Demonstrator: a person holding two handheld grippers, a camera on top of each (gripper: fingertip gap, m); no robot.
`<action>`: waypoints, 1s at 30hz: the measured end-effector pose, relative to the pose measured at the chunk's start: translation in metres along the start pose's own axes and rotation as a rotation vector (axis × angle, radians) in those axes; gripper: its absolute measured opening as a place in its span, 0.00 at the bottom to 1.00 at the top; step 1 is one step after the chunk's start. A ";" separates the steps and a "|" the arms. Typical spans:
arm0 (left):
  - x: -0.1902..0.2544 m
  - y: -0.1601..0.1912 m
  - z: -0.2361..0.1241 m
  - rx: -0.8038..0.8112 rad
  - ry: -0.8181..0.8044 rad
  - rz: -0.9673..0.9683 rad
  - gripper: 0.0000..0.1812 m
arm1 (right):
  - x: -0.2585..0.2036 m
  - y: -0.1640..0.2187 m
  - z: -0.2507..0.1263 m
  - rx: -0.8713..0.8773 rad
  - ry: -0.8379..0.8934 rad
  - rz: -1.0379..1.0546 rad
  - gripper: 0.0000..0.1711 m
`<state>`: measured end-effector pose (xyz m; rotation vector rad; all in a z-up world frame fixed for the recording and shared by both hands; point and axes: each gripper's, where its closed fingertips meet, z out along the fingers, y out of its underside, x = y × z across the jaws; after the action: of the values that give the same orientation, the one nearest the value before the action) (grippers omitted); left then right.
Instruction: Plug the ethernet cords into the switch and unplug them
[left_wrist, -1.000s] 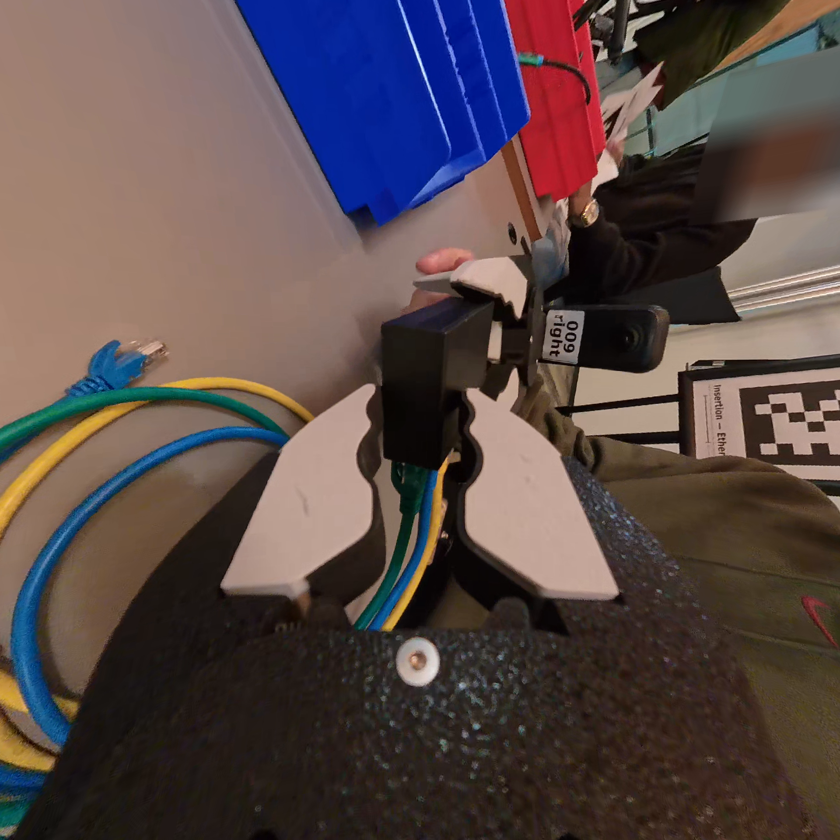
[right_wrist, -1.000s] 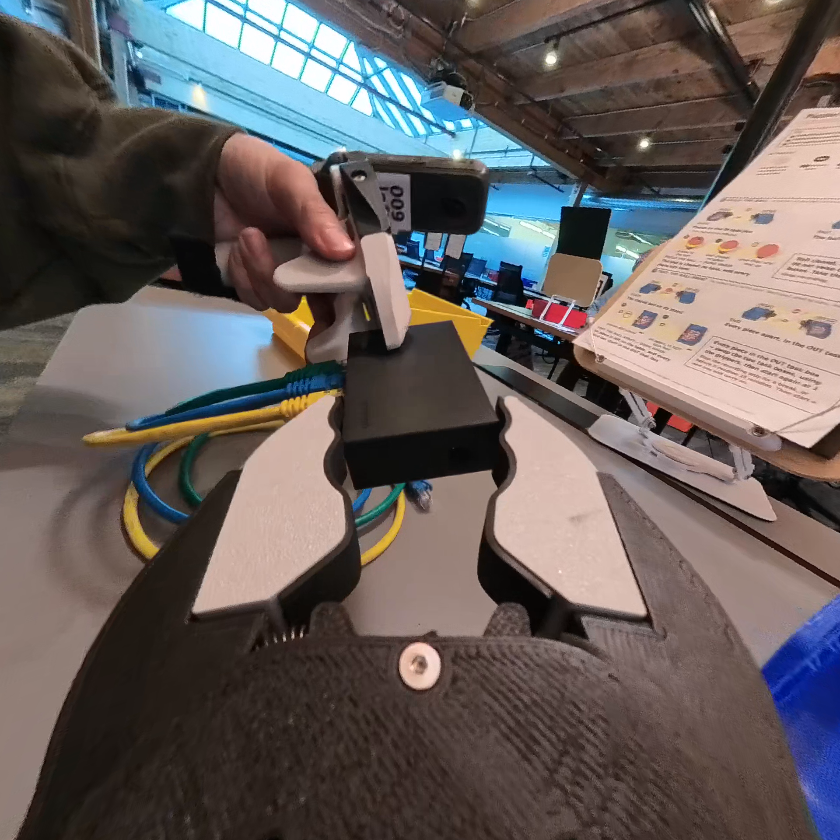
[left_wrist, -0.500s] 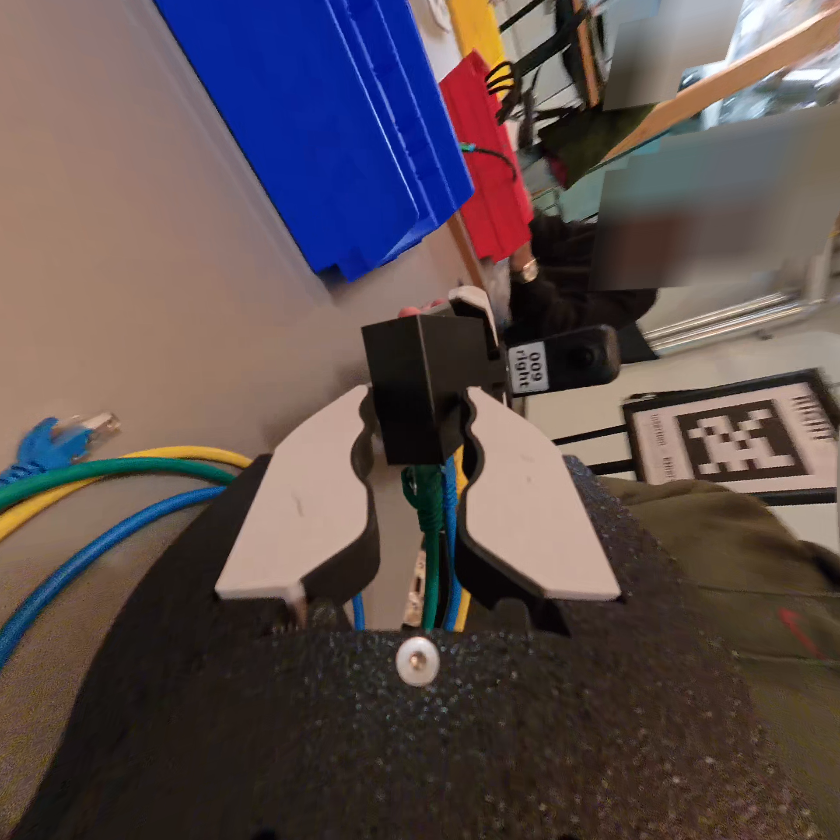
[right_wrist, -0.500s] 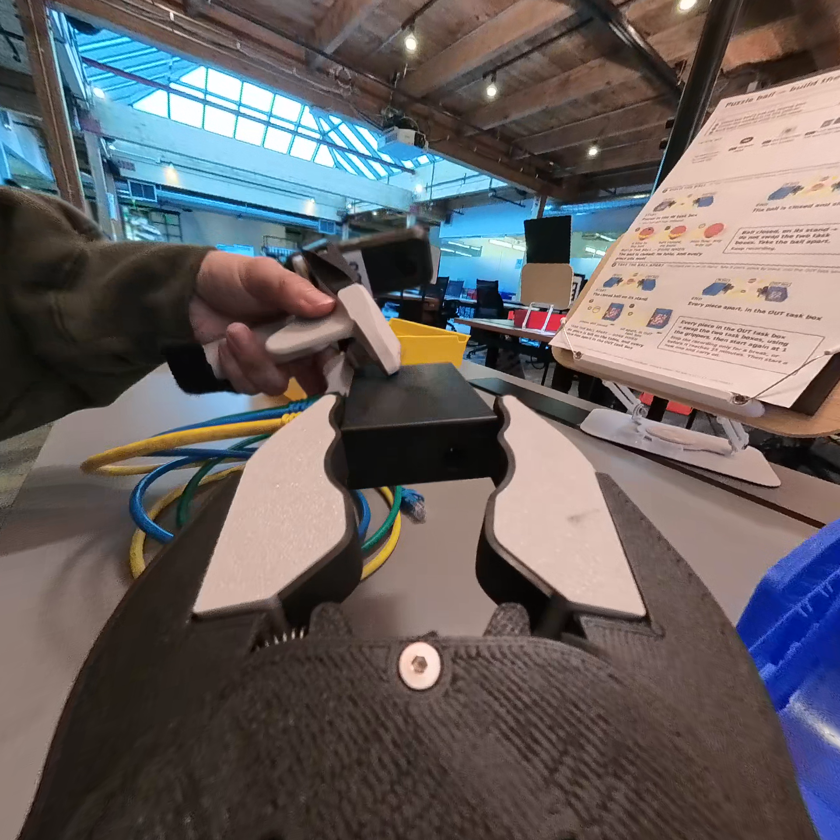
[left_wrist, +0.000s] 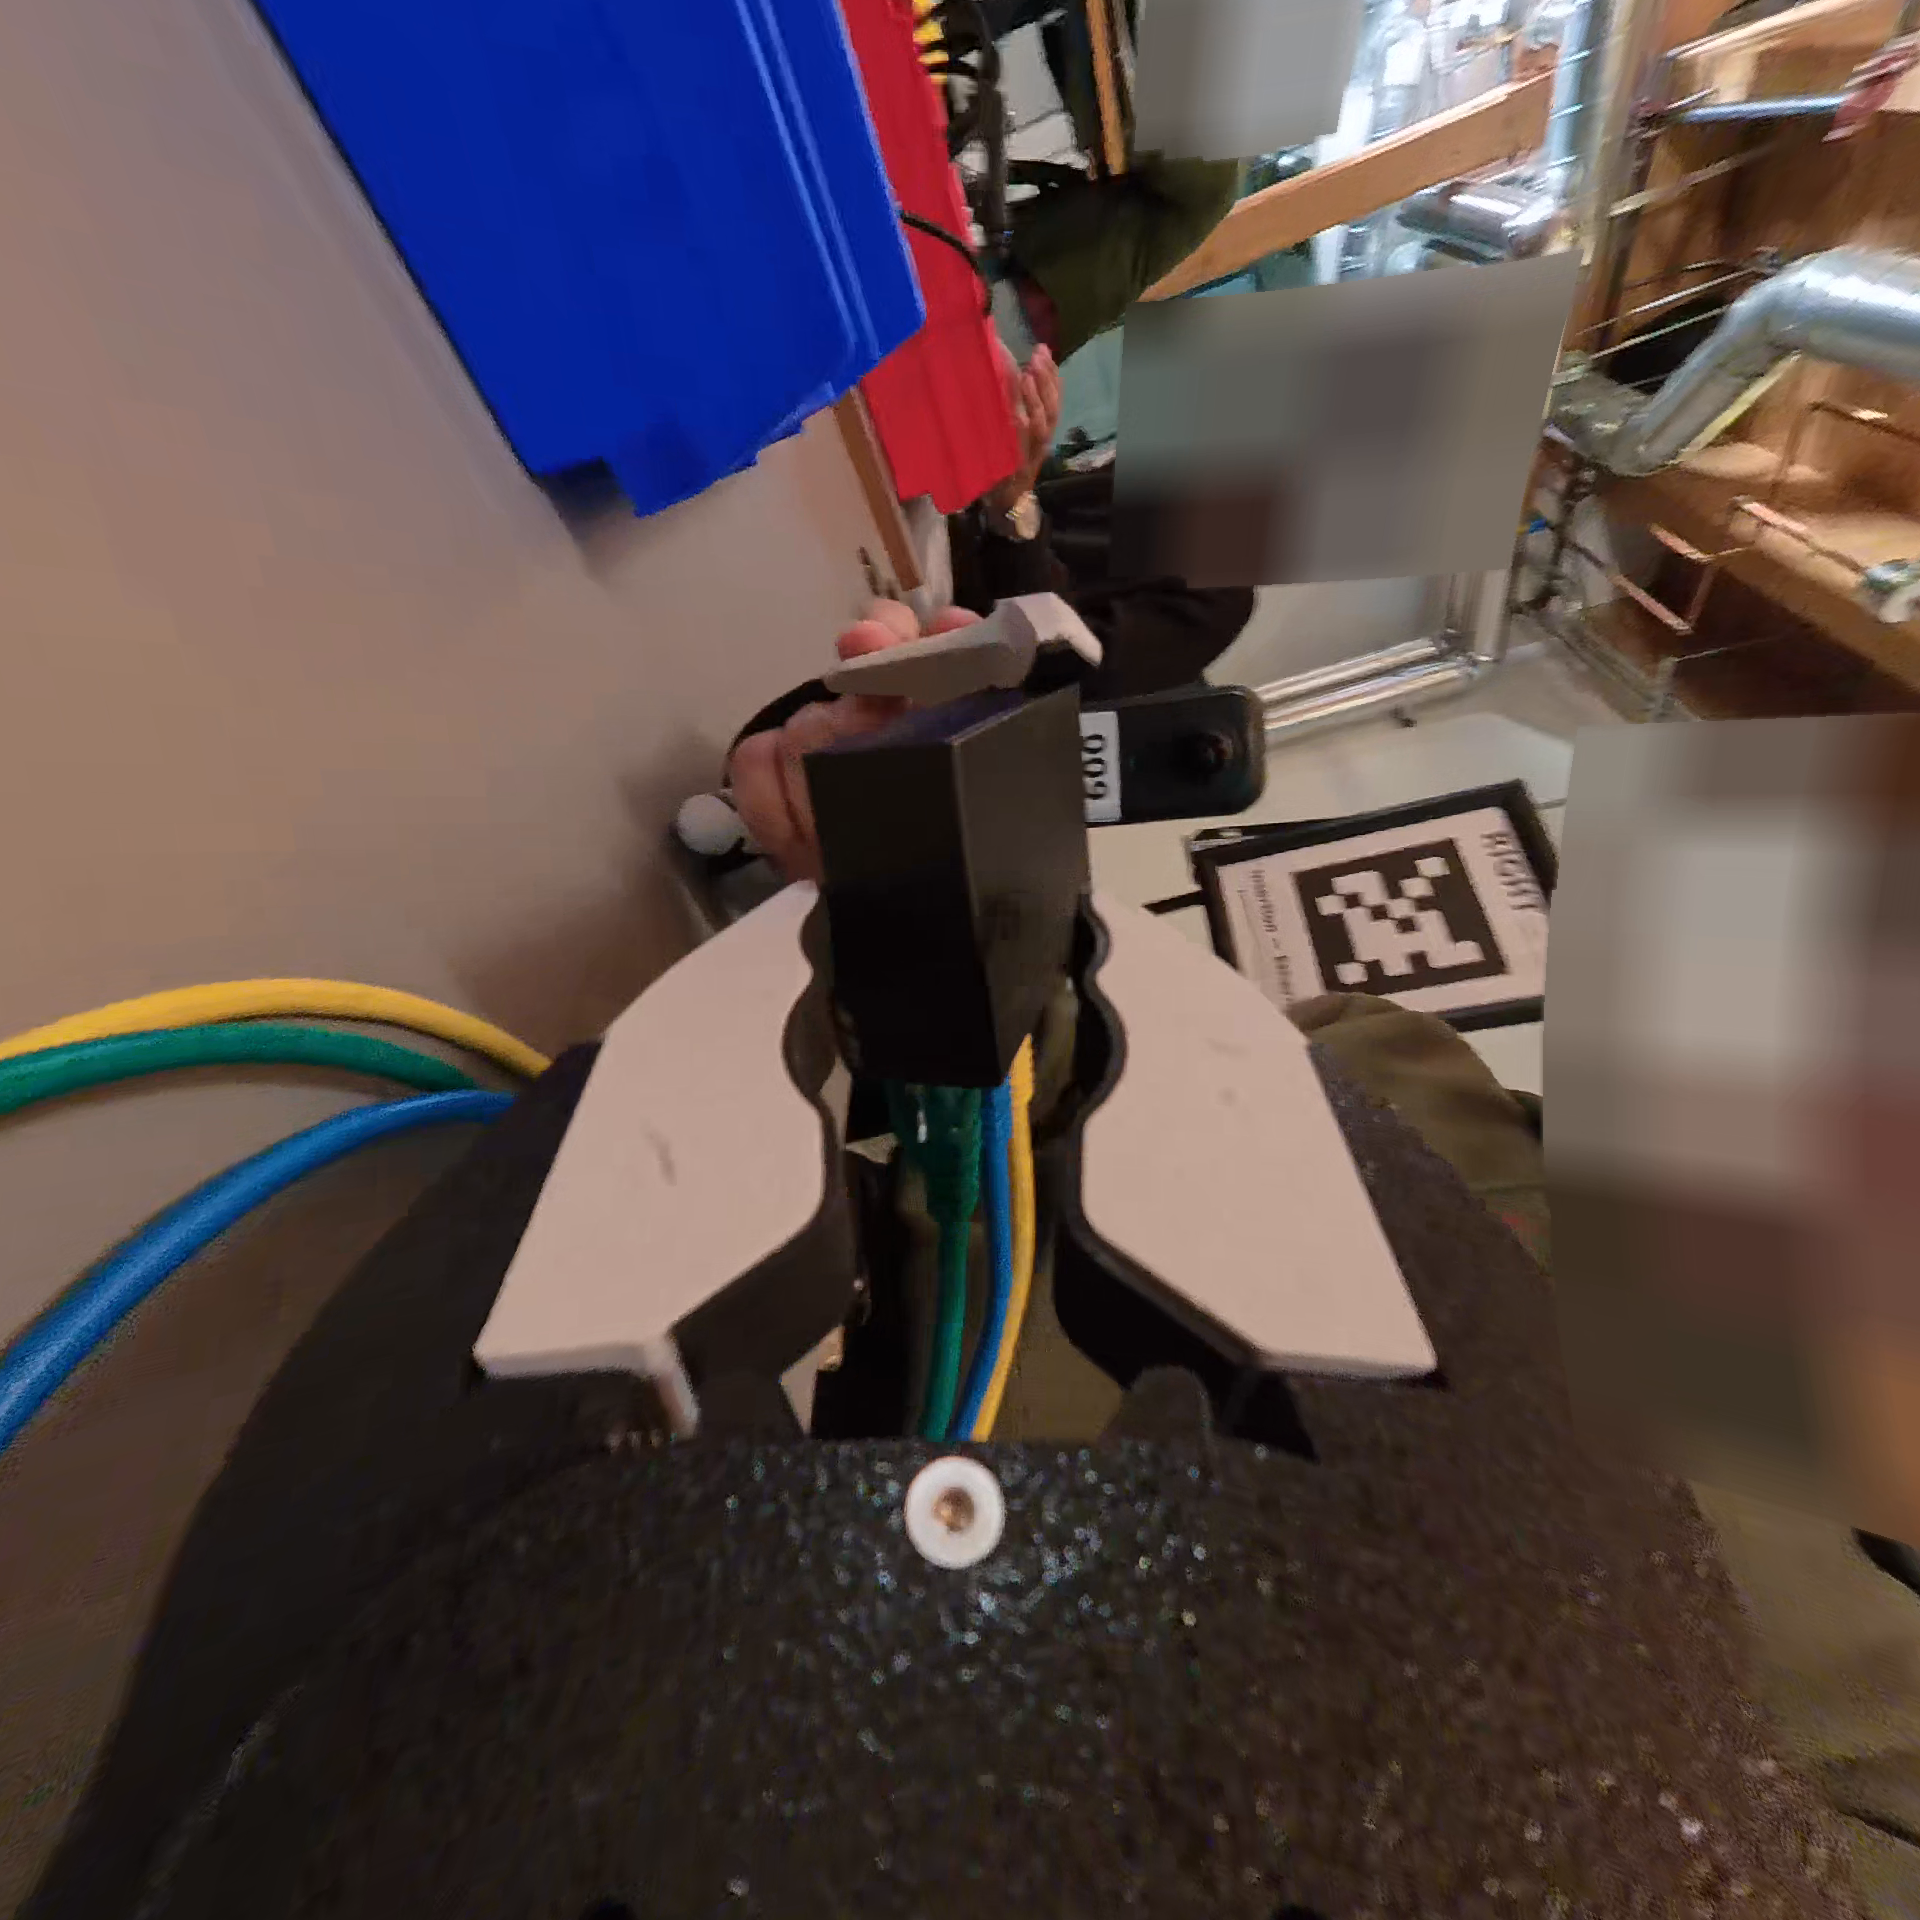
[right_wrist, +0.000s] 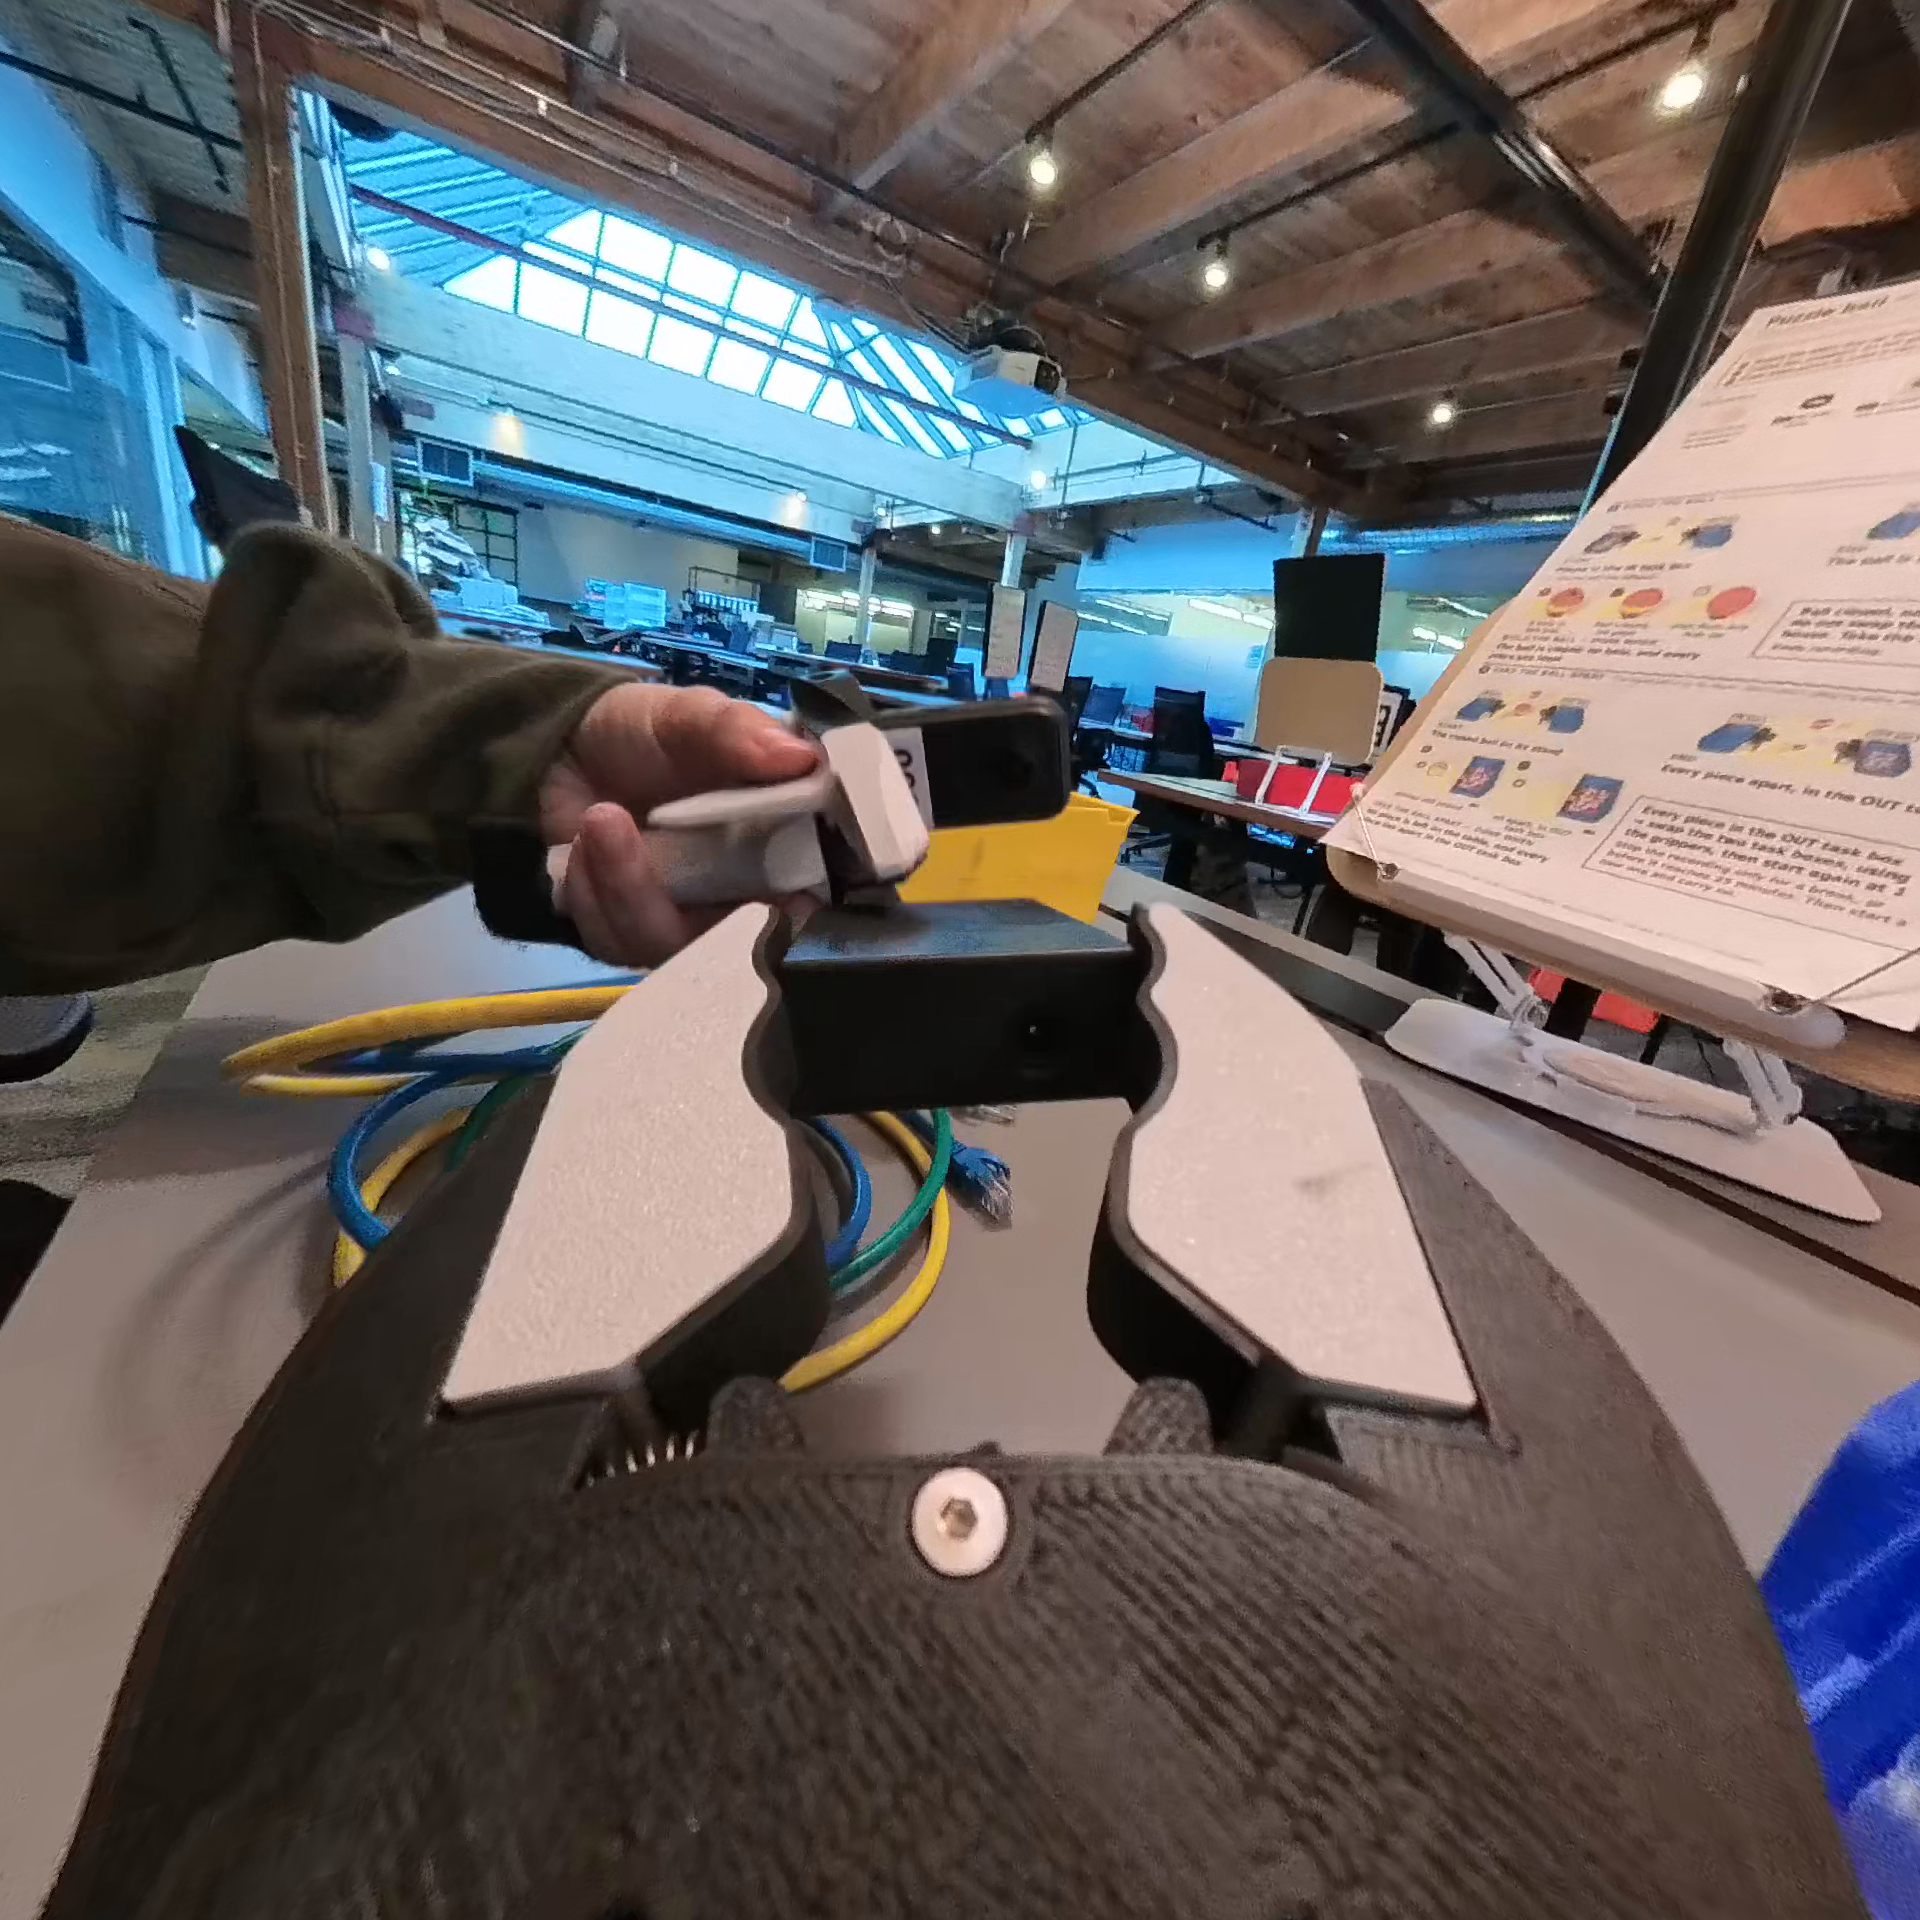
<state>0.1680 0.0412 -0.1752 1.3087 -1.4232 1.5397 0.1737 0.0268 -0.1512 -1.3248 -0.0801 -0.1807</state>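
Both grippers hold the black switch (left_wrist: 935, 862) above the grey table (left_wrist: 260, 623). My left gripper (left_wrist: 951, 966) is rolled on its side and shut on the switch's near end. Green (left_wrist: 935, 1195), blue (left_wrist: 997, 1195) and yellow (left_wrist: 1023, 1143) ethernet cords sit plugged into that end and run back between the fingers. My right gripper (right_wrist: 956, 997) is shut on the switch (right_wrist: 935, 1029) across its width. The left gripper (right_wrist: 873, 821) shows beyond it, one finger on the switch's top. The cords coil on the table (right_wrist: 416, 1029), with a loose blue plug (right_wrist: 977, 1179).
Blue bins (left_wrist: 623, 208) and a red bin (left_wrist: 935, 312) stand at the table's far side, and a blue bin (right_wrist: 1849, 1558) sits near my right gripper. A yellow bin (right_wrist: 1018, 852) is behind the switch. An instruction sheet on a stand (right_wrist: 1662, 779) is at right. People are nearby.
The switch has tipped to lie level between the right gripper's fingers, with both grippers still shut on it. The left view has swung and the loose blue plug has left it.
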 end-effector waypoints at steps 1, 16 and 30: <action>0.003 0.003 0.002 -0.008 0.042 -0.013 0.26 | -0.003 -0.001 0.001 0.006 -0.009 -0.017 0.36; 0.003 0.014 0.012 -0.106 0.041 -0.114 0.16 | -0.004 0.021 0.004 -0.171 -0.025 -0.091 0.36; 0.000 0.023 0.003 -0.285 -0.223 -0.095 0.16 | -0.010 0.038 0.015 -0.297 0.006 -0.073 0.44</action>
<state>0.1474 0.0335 -0.1822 1.3804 -1.6245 1.1084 0.1714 0.0513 -0.1854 -1.6189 -0.0997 -0.2659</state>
